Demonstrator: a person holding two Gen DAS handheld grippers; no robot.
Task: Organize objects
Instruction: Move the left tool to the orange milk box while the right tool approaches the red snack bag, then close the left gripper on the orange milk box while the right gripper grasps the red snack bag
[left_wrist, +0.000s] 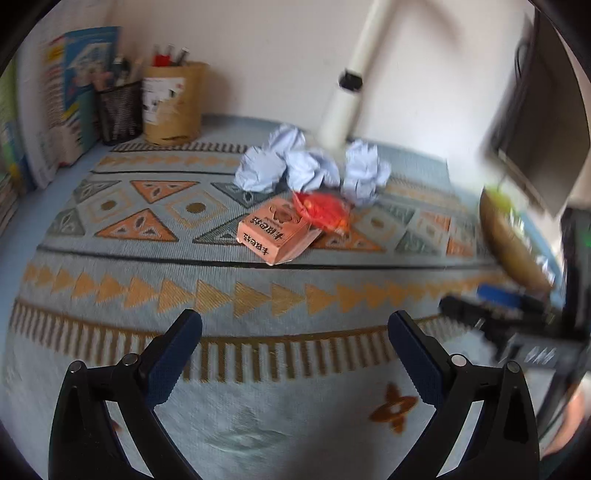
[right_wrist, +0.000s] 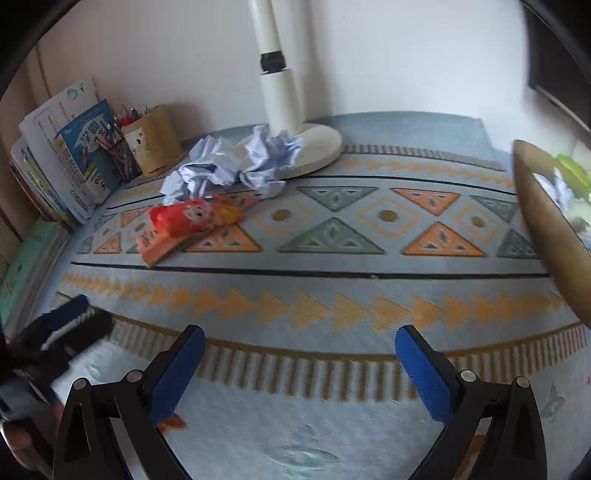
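An orange box (left_wrist: 275, 232) lies on the patterned cloth, with a red snack packet (left_wrist: 325, 210) leaning on its far side. Several crumpled pale-blue paper balls (left_wrist: 310, 166) lie behind them. In the right wrist view the packet (right_wrist: 192, 218) rests on the box (right_wrist: 159, 243), with the paper balls (right_wrist: 229, 166) by the lamp base. A brown bin (right_wrist: 550, 225) with trash inside stands at the right, also blurred in the left wrist view (left_wrist: 513, 247). My left gripper (left_wrist: 295, 325) and right gripper (right_wrist: 301, 339) are both open, empty, and well short of the objects.
A white lamp (right_wrist: 284, 110) stands at the back. A mesh pen cup (left_wrist: 120, 110), a tan pen holder (left_wrist: 171, 103) and upright books (left_wrist: 70, 99) fill the back left corner. A dark monitor (left_wrist: 532, 110) is at the right. The other gripper shows blurred (right_wrist: 70, 325).
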